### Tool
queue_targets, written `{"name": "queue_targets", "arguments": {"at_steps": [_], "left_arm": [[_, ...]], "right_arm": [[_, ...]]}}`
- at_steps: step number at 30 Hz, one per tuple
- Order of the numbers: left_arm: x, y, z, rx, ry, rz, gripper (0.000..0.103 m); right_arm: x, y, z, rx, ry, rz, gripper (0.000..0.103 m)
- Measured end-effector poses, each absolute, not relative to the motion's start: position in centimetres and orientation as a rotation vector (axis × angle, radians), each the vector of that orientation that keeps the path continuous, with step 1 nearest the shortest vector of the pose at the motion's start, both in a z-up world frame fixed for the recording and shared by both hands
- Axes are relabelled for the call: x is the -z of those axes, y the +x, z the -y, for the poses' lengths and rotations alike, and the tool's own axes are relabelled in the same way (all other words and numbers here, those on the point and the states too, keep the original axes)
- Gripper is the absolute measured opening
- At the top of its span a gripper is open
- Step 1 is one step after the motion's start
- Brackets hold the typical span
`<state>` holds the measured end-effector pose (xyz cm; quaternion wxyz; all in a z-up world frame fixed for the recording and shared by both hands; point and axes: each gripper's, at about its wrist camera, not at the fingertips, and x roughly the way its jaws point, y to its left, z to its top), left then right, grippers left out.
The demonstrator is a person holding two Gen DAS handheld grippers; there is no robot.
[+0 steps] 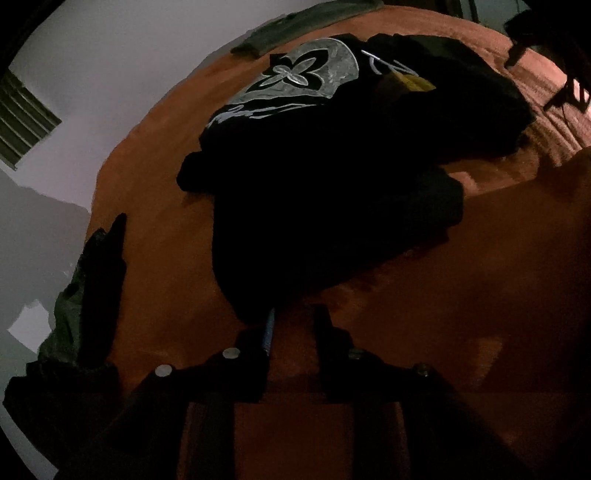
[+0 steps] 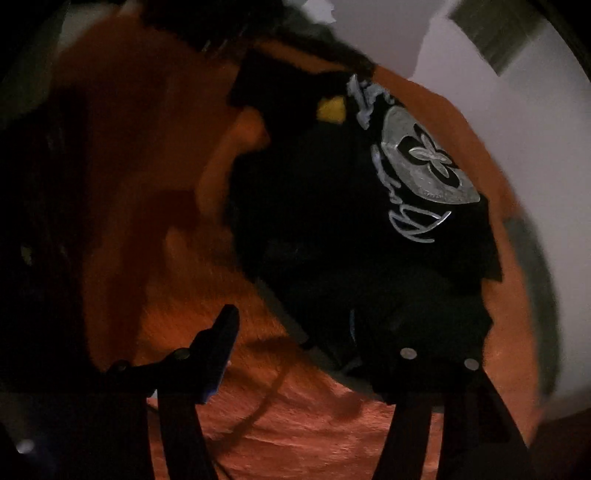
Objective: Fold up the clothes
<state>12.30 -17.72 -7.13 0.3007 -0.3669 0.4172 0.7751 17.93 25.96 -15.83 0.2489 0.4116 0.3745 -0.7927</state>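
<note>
Your black garment lies crumpled in a heap on the orange bed cover, its silver flower print turned up on the far part of the heap and a small yellow patch showing just beside that print. Your left hand-held gripper sits low over the cover at the near edge of the heap; its two fingers stand apart with only orange cover showing between them, so it is open and holds nothing, though the left finger's tip comes right up to the dark cloth and you cannot tell whether it touches. In the right wrist view the same garment fills the middle, print toward the right. Your right hand-held gripper is spread wide: the left finger stands clear over bare cover, while the right finger is lost against the black cloth, so contact there cannot be judged. Another dark green garment lies flat at the far edge of the bed, and a dark crumpled piece hangs at the left edge.
</note>
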Motion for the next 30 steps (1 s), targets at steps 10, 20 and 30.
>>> {"name": "queue_targets", "arguments": {"at_steps": [10,20,30], "left_arm": [[8.9,11.7,17.1,-2.016,-0.916,-1.191,0.03],[7.8,10.7,17.2,-2.119,-0.86,-1.136,0.035],[7.8,13.8,15.1,-2.097,-0.804,-1.156,0.04]], "right_arm": [[15.2,12.4,-28.1,2.322,1.215,-0.931,0.003],[-0.8,12.3,-36.4,2.761,0.969,-0.535,0.002],[-3.8,12.4,-42.4,3.039,1.008,-0.42,0.002]]}}
